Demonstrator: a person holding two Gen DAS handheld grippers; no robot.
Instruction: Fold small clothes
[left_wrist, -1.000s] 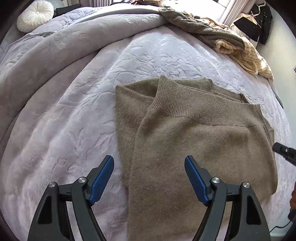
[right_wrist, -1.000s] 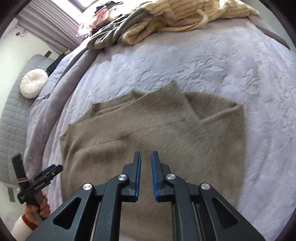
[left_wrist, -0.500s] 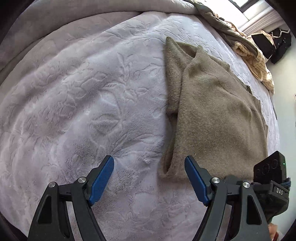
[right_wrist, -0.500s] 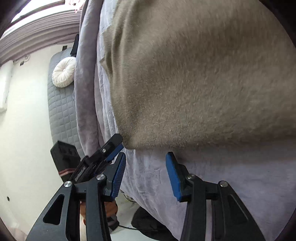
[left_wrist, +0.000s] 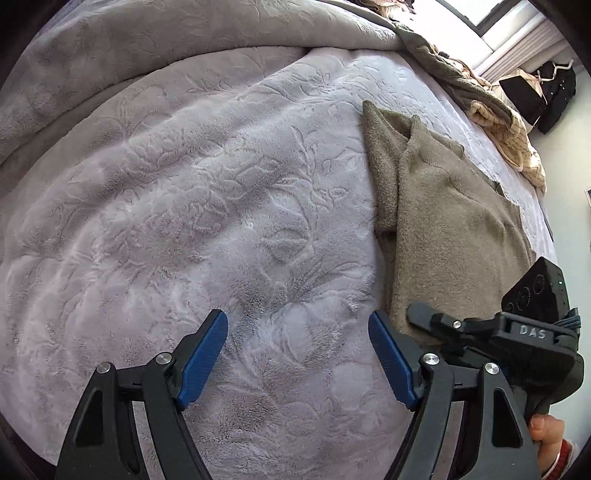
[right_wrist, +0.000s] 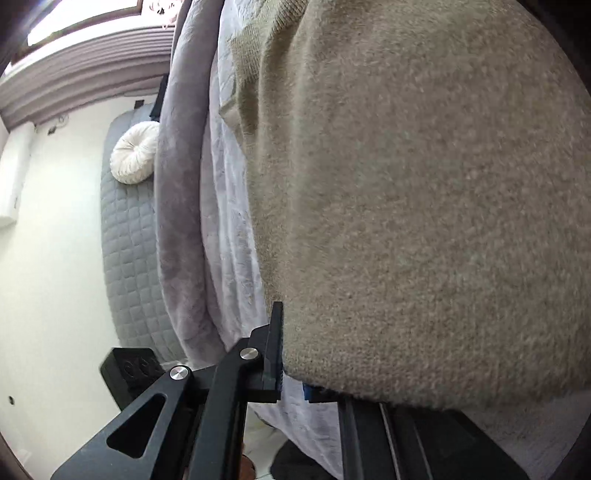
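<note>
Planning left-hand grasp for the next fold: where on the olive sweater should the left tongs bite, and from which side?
Take the near-left hem corner of the olive sweater, coming in from the bare grey blanket side. That edge lies flat and free there. The left tongs hang open beside it; the right tongs already clamp the hem next to it.

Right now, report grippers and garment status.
Right gripper just closed, shut on olive-brown knit sweater hem corner. Left gripper open, empty, over lilac embossed blanket. Nothing in the way.
</note>
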